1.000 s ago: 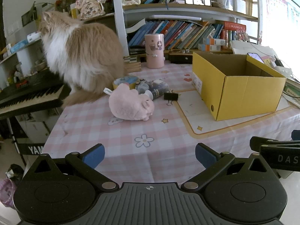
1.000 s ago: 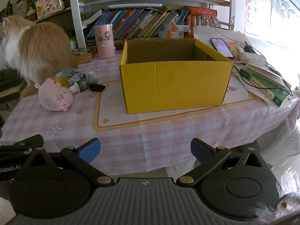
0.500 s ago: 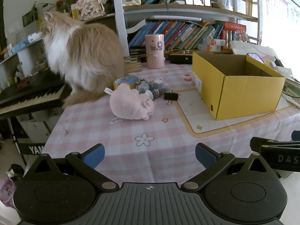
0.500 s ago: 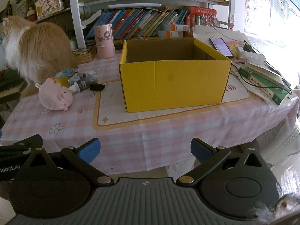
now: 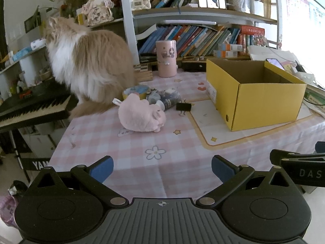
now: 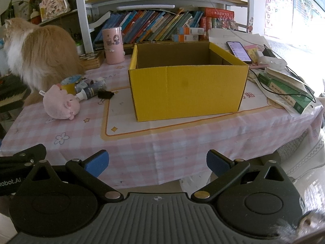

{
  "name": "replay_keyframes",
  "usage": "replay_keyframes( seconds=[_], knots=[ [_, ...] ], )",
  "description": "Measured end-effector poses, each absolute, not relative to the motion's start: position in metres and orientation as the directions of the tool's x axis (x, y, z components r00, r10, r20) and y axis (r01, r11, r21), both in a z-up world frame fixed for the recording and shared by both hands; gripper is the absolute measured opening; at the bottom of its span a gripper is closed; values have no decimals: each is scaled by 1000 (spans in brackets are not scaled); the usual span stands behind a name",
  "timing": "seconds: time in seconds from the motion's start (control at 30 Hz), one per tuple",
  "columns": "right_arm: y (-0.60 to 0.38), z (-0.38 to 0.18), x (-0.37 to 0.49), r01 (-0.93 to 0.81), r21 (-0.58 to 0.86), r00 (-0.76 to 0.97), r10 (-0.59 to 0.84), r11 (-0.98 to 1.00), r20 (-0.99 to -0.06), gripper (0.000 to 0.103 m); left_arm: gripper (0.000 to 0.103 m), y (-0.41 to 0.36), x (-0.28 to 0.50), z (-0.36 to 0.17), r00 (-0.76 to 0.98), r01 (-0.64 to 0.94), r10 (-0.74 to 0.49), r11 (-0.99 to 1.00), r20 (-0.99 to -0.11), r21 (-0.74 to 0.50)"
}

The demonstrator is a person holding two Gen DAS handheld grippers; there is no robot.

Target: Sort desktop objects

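Nearest, both grippers hang wide apart and empty at the table's front edge.

Closest in, the left gripper point(image 5: 162, 167) and the right gripper point(image 6: 157, 161) each show spread blue pads with nothing between them, poised over the pink checked tablecloth point(image 5: 142, 162). Further in, on the left, a pink plush toy point(image 5: 141, 114) lies on its side; just behind it are a black binder clip point(image 5: 183, 106), a dark bottle point(image 5: 169, 100) lying flat and a yellow-and-blue tape roll point(image 5: 135, 90), clustered close together. To their right the yellow cardboard box point(image 6: 187, 90) stands open, apart from the cluster. Beyond, a fluffy cat point(image 5: 89, 61) sits at the left edge, and a pink cup point(image 5: 166, 58) stands before the bookshelf point(image 5: 203, 16).
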State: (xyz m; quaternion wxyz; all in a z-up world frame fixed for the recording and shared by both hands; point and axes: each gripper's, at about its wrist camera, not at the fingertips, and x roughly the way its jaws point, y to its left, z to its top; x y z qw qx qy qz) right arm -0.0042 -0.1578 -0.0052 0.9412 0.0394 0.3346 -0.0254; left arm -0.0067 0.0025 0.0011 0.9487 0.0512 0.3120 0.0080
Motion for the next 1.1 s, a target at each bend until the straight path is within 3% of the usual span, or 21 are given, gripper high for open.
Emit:
replay_keyframes(
  seconds=[1.1],
  knots=[
    [-166, 2, -16, 56, 66, 777, -2, 996, -629, 103, 103, -6, -13, 4, 812, 39, 30, 994, -583, 105]
  ],
)
